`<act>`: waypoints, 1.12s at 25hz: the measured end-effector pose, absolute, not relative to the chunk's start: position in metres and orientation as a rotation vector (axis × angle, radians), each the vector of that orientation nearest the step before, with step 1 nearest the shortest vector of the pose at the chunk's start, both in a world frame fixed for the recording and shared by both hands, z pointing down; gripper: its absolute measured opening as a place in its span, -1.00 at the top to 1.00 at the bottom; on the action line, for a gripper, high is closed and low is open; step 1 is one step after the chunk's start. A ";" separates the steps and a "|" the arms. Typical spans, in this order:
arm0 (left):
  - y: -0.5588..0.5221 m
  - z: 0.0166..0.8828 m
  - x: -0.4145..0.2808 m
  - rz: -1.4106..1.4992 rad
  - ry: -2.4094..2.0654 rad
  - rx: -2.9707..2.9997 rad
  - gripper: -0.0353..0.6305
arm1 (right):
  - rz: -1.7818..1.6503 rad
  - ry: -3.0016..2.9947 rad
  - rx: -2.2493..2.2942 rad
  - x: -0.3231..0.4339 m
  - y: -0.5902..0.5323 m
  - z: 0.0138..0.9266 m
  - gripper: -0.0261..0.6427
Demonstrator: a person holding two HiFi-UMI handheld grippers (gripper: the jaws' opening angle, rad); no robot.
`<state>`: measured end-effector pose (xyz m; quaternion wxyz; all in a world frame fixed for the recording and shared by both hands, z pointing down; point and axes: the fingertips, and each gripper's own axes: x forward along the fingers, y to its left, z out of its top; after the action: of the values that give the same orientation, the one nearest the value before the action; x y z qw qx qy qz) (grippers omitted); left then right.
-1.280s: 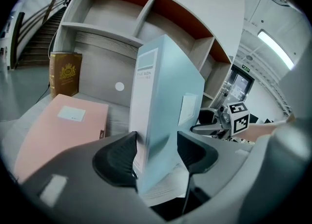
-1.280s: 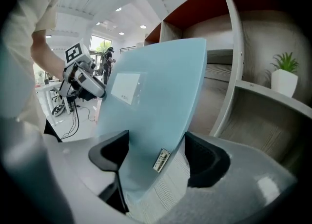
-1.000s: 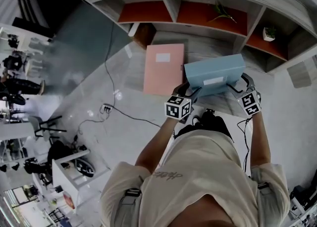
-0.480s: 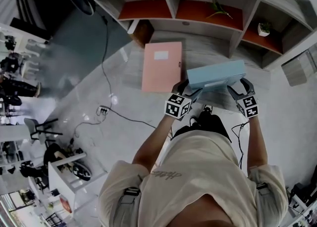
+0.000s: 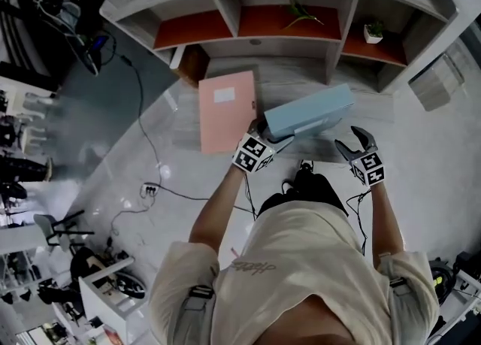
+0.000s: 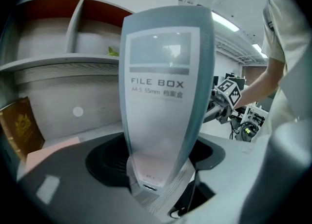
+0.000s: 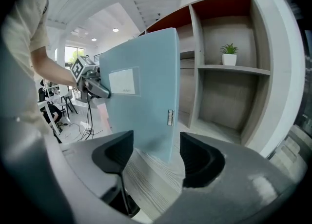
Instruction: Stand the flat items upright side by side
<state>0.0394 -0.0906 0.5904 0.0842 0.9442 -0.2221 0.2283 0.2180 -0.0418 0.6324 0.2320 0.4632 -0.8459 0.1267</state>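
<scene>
Left on the counter [image 5: 301, 77]: a flat, rectangular pink file box [image 5: 227, 110] lay on its face, not yet stood up.
Left gripper [image 5: 269, 134]: jaws just opened wide, loose around the spine of a pale blue rectangular file box [image 5: 308, 113].
Blue box: upright mid-counter, apart from the pink one.
Right gripper [image 5: 353, 139]: empty, jaws apart though just narrowed, short of the box's far corner.
Risk: the unsupported box could topple if either gripper nudged it.
Surface: pale wood grain below red-backed shelves [image 5: 195, 31].
Room: grey floor, trailing cables [image 5: 150, 186].

"FILE BOX" on the blue file box [image 6: 165, 120] spine; "A4-S 55mm" beneath
</scene>
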 end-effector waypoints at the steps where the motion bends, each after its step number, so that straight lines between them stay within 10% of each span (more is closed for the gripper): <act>1: -0.091 0.592 0.040 0.677 -0.664 2.821 -0.22 | 0.349 -2.322 1.274 0.218 -0.039 0.632 0.03; 28: -0.107 0.596 0.030 0.534 -1.359 2.501 -0.13 | 0.513 -2.352 1.422 0.247 -0.034 0.629 0.13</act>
<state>0.0297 -0.1067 0.5964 0.1225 0.8571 -0.4657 0.1829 0.2467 -0.0336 0.6286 0.1719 0.5010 -0.8287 0.1806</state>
